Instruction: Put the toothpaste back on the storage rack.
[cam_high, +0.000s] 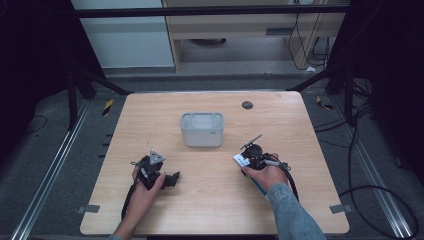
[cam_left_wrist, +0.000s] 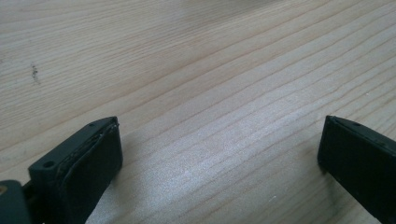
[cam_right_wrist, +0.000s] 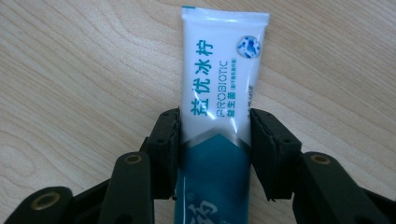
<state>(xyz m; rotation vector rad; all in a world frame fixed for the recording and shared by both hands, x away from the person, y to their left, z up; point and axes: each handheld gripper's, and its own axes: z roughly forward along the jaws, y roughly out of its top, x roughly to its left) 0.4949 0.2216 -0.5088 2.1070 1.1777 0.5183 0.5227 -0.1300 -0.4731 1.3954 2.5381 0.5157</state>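
right fingers pinch toothpaste tube edges; left fingers wide over bare table.

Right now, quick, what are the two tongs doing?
Left tongs: open, nothing between them, just the bare wooden table.
Right tongs: closed on the white and teal plastic toothpaste tube, pads against both its sides.

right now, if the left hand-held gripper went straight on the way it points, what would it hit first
Probably the bare table top: the left hand-held gripper looks down at wood with nothing between its open jaws. Depth is hard to judge.
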